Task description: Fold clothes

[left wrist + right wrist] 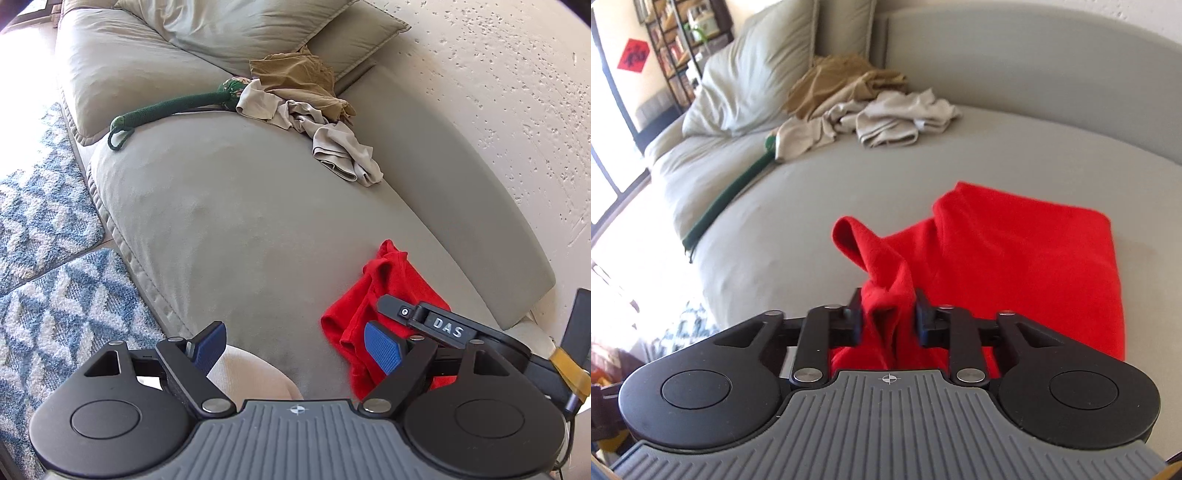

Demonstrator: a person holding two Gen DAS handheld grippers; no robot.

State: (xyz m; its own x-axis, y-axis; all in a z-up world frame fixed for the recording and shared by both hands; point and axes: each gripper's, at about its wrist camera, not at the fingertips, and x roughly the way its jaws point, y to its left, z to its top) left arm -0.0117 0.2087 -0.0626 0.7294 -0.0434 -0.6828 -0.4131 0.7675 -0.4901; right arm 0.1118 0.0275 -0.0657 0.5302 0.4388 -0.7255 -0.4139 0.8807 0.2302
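My right tongs are clenched on a bunched edge of the red garment, whose body spreads toward the right of the right wrist frame on the sofa seat. My left tongs hang released, the garment at lower right beside them.

Sofa seat: shirt at near end, close to backrest; heap of clothes at far end, before pillow; knitted cord left of heap; rug on floor alongside.
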